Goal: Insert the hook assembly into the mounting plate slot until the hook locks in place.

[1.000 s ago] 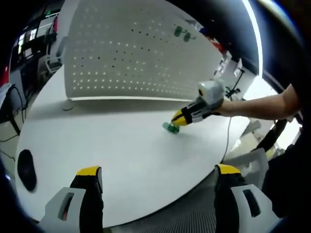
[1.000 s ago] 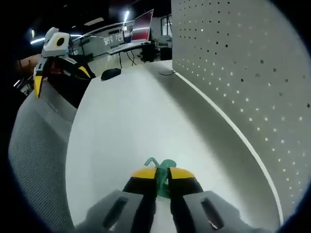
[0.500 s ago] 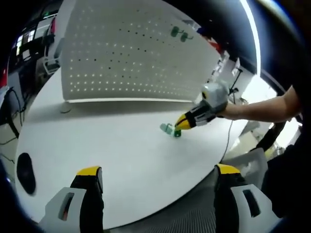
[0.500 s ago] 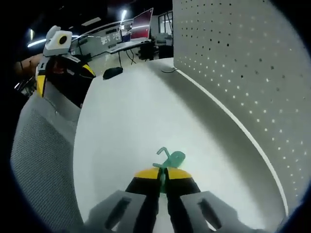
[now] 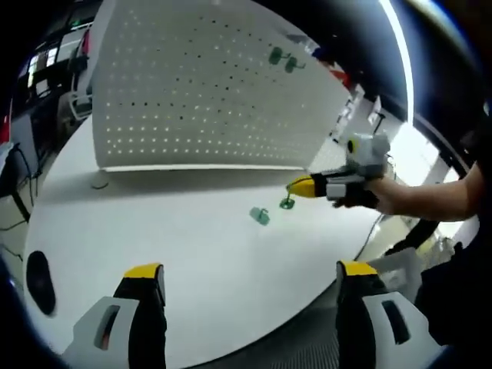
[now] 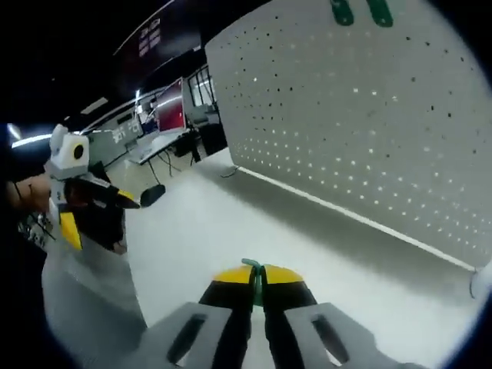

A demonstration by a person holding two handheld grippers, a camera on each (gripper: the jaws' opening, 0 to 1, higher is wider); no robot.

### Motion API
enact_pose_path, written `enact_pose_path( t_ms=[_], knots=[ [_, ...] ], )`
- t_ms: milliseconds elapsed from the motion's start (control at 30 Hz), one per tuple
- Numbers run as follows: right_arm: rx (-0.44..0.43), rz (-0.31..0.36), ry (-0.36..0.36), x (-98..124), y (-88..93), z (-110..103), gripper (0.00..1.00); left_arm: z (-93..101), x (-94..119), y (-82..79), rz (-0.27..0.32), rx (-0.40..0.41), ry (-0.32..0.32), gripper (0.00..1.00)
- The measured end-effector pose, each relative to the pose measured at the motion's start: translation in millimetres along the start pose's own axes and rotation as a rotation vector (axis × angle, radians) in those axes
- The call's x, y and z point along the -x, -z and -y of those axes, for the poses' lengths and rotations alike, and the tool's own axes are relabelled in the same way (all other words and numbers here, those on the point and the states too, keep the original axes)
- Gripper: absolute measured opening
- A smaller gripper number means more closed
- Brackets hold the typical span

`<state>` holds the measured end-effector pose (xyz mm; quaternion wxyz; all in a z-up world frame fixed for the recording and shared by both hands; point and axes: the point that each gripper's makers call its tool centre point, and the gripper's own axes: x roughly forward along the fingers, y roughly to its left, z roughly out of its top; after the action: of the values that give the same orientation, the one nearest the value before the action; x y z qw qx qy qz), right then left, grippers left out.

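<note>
The right gripper [image 6: 257, 278] pinches the green hook [image 6: 256, 283] edge-on between its pressed fingers [image 6: 231, 286], long axis forward; the left gripper [image 5: 244, 296] fingers are spread.

Green hook [image 6: 257, 278] mostly hidden between right tongs [image 6: 257, 275] — thin edge visible; pegboard [image 6: 369, 131] top cut off by frame.

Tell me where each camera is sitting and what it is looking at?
Left gripper view: rides on the open left gripper, looking across the white table at the pegboard; the right gripper and a forearm come in from the right.
Right gripper view: rides on the right gripper, shut on a green hook, facing the pegboard; the left gripper shows at left.
Shared: table, pegboard, green hooks on the pegboard.
</note>
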<state>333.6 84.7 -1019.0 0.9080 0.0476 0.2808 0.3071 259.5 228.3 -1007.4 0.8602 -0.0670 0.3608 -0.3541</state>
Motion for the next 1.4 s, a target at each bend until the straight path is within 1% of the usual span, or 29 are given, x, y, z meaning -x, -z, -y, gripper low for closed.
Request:
enact_pose_path(
  t_ms=[167, 200, 233, 267, 300, 333, 367, 400, 500, 567, 667, 833, 900, 933, 1033, 1167, 1200, 1267, 1400],
  knots=[
    [-0.161, 0.098, 0.028, 6, -14.5, -23, 0.0, 9.4, -10, -13.1, 0.015, -0.024, -0.008, 0.9],
    [-0.176, 0.106, 0.026, 6, -15.6, -29, 0.0, 10.2, -11, -14.5, 0.015, -0.027, -0.007, 0.89],
    [-0.17, 0.109, 0.03, 7, -15.8, -35, 0.0, 11.5, -13, -16.1, 0.017, -0.031, -0.006, 0.89],
    [-0.177, 0.118, 0.029, 7, -16.8, -39, 0.0, 13.9, -14, -18.5, 0.019, -0.033, -0.004, 0.88],
    [-0.227, 0.145, 0.019, 8, -19.9, -47, 0.0, 15.1, -15, -20.0, 0.021, -0.036, -0.003, 0.87],
    [-0.244, 0.153, 0.017, 8, -20.5, -49, 0.0, 16.0, -16, -21.6, 0.024, -0.04, -0.002, 0.85],
    [-0.286, 0.163, 0.009, 9, -20.4, -55, 0.0, 16.5, -17, -23.0, 0.026, -0.041, -0.003, 0.84],
    [-0.306, 0.163, -0.004, 8, -20.0, -60, 0.0, 17.4, -17, -24.6, 0.026, -0.045, -0.002, 0.83],
    [-0.32, 0.169, -0.023, 9, -20.3, -73, 0.0, 19.8, -19, -27.9, 0.03, -0.064, 0.003, 0.8],
    [-0.368, 0.182, -0.047, 10, -23.5, -81, 0.0, 21.9, -21, -28.7, 0.03, -0.071, 0.015, 0.78],
    [-0.407, 0.199, -0.062, 11, -28.8, -90, 0.0, 23.0, -23, -28.9, 0.031, -0.083, 0.021, 0.73],
    [-0.481, 0.222, -0.1, 11, -35.8, -107, 0.0, 27.5, -24, -32.5, 0.049, -0.1, 0.045, 0.63],
    [-0.494, 0.223, -0.111, 10, -36.3, -114, 0.0, 29.6, -23, -35.1, 0.065, -0.105, 0.056, 0.58],
    [-0.497, 0.224, -0.111, 10, -36.4, -115, 0.0, 30.7, -22, -36.1, 0.069, -0.106, 0.062, 0.56],
    [-0.541, 0.231, -0.129, 10, -37.3, -121, 0.0, 31.8, -20, -38.2, 0.08, -0.12, 0.073, 0.46],
    [-0.558, 0.236, -0.135, 10, -39.1, -123, 0.0, 33.7, -19, -39.1, 0.084, -0.13, 0.087, 0.36],
    [-0.572, 0.236, -0.14, 9, -39.6, -125, 0.0, 34.2, -19, -39.1, 0.084, -0.131, 0.09, 0.34],
    [-0.571, 0.234, -0.143, 9, -40.4, -126, 0.0, 35.8, -18, -39.9, 0.09, -0.136, 0.102, 0.29],
    [-0.57, 0.232, -0.143, 9, -40.9, -126, 0.0, 38.8, -18, -41.0, 0.091, -0.149, 0.12, 0.24]
  ],
)
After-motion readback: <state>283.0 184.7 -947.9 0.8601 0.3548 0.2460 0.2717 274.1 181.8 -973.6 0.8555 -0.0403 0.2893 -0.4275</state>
